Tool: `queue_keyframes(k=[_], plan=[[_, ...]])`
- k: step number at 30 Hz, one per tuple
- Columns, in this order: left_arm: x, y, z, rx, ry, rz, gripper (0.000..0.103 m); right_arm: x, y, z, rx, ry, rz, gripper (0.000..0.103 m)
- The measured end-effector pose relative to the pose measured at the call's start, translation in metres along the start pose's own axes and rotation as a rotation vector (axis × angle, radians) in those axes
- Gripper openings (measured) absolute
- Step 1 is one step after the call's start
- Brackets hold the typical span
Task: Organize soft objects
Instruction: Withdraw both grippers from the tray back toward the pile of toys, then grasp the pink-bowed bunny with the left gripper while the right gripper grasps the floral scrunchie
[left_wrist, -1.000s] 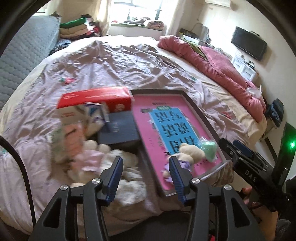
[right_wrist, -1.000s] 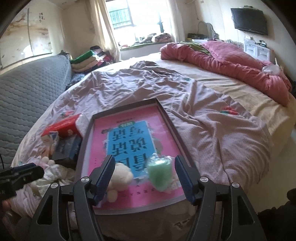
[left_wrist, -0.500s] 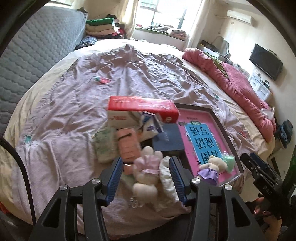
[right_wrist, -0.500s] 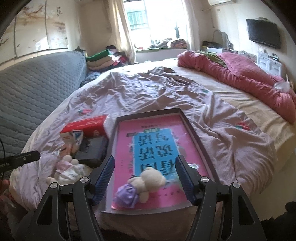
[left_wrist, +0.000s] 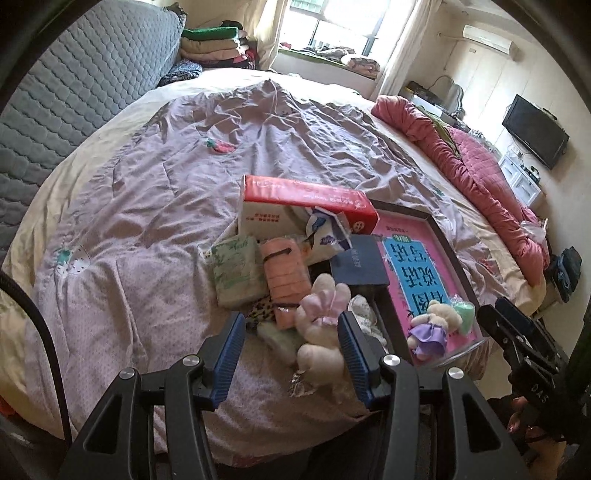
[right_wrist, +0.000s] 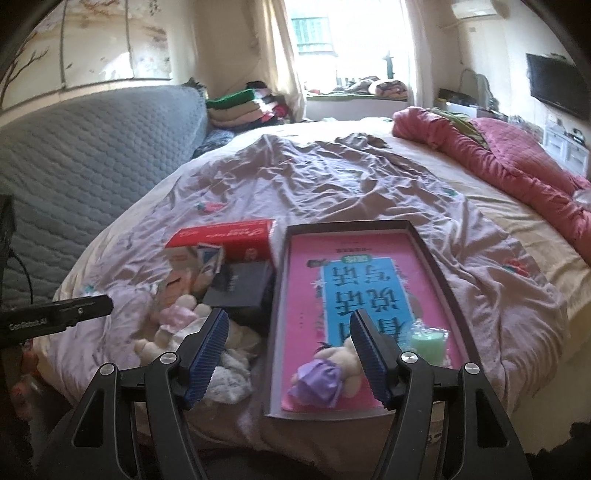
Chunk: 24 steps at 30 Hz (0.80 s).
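**Both grippers released above the pile at the bed's near edge**

My left gripper hangs with its blue pads apart and nothing clamped. Between the pads, lower down on the bed, lies a cream plush rabbit in a pink dress, not touched by either pad. Just beyond it sit a peach folded cloth and a green-patterned tissue pack, side by side and touching. Behind them a red and white carton lies on its side, with a dark blue box to its right.

My right gripper is also released, pads wide, holding nothing. Its right pad overlaps my view of a small plush bear in a purple dress, which lies at the near end of the shallow dark-rimmed tray. A pink and blue book cover fills the tray's floor. Just beside the bear stands a small green wrapped object; I cannot tell what it is.

Everything rests on a wrinkled lilac duvet. A rolled pink quilt lies along the far right side of the bed, and a grey quilted headboard rises on the left.
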<state>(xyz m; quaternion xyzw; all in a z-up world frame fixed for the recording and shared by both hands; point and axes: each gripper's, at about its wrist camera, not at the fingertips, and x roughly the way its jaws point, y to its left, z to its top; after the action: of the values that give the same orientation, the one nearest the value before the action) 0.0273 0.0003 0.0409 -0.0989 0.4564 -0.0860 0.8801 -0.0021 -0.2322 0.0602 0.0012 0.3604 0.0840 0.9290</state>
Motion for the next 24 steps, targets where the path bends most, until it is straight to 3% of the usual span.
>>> queue_keyframes(k=[13, 24], plan=[[0.031, 0.001, -0.021, 0.001, 0.099, -0.068, 0.052, 0.026, 0.041, -0.022, -0.119, 0.094, 0.114, 0.071], [0.049, -0.006, -0.031, 0.023, 0.14, -0.082, 0.052, 0.051, 0.056, -0.039, -0.187, 0.181, 0.132, 0.072]])
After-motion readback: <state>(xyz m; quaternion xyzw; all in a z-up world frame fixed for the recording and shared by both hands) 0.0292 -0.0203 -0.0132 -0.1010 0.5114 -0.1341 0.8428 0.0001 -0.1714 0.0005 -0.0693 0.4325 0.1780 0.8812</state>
